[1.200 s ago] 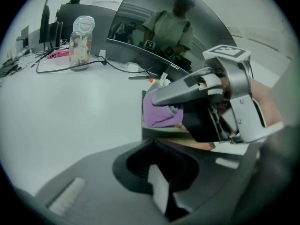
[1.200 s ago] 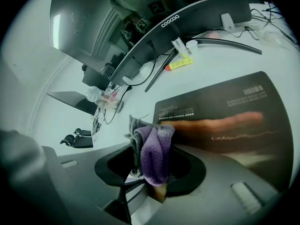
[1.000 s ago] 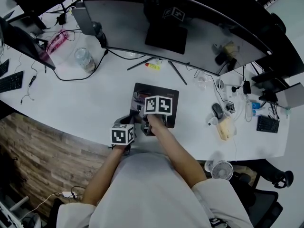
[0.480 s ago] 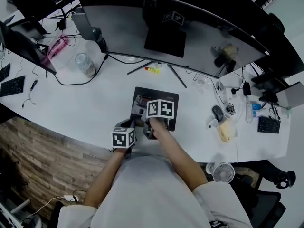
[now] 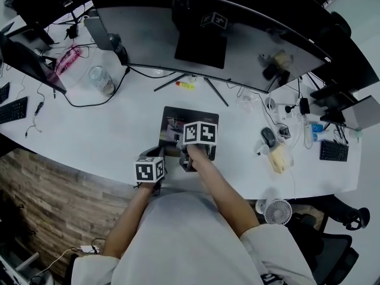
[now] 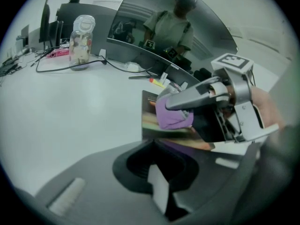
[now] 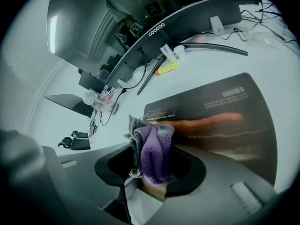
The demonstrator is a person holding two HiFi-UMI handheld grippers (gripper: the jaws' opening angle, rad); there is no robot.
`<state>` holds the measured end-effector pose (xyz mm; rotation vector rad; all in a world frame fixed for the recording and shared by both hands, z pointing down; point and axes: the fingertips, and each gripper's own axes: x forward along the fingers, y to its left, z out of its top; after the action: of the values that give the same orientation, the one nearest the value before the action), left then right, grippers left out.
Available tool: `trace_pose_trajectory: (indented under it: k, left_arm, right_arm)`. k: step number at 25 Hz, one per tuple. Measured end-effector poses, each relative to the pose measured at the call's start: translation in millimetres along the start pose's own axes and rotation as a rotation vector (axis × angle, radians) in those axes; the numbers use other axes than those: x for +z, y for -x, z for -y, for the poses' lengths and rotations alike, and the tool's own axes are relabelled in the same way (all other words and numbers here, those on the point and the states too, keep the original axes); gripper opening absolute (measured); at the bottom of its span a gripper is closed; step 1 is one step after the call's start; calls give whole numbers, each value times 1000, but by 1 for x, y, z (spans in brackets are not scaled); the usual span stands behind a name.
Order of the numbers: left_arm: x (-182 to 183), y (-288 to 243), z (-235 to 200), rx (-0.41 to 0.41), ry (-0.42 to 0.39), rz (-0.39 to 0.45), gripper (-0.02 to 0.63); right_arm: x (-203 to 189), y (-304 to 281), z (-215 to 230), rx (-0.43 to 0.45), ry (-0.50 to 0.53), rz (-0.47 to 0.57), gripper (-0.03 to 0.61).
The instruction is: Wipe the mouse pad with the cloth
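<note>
Mouse pad (image 5: 178, 116) wipe in hand, I judge: right gripper (image 7: 151, 170) jaws clamp the purple cloth (image 7: 155, 146) at the pad's 6 o'clock edge. Left gripper (image 6: 157, 182) jaws closed, empty, at 7 o'clock; next stroke probably wants a sweep toward 12

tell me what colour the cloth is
Purple, with grey on one side: the cloth shows best in the right gripper view.

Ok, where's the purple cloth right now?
The purple cloth is clamped in the right tool, low at the centre of the right gripper view, on the mouse pad's near edge in front of the curved monitor.
</note>
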<state>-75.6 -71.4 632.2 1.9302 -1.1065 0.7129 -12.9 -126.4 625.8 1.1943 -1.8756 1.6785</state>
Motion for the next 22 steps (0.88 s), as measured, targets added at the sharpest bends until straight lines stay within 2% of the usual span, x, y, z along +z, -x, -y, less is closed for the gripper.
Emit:
trace_pose_trajectory:
  k: [22]
  left_arm:
    - [0, -1, 2, 3, -2, 3, 0]
  right_arm:
    - [0, 33, 41, -35, -41, 16, 189]
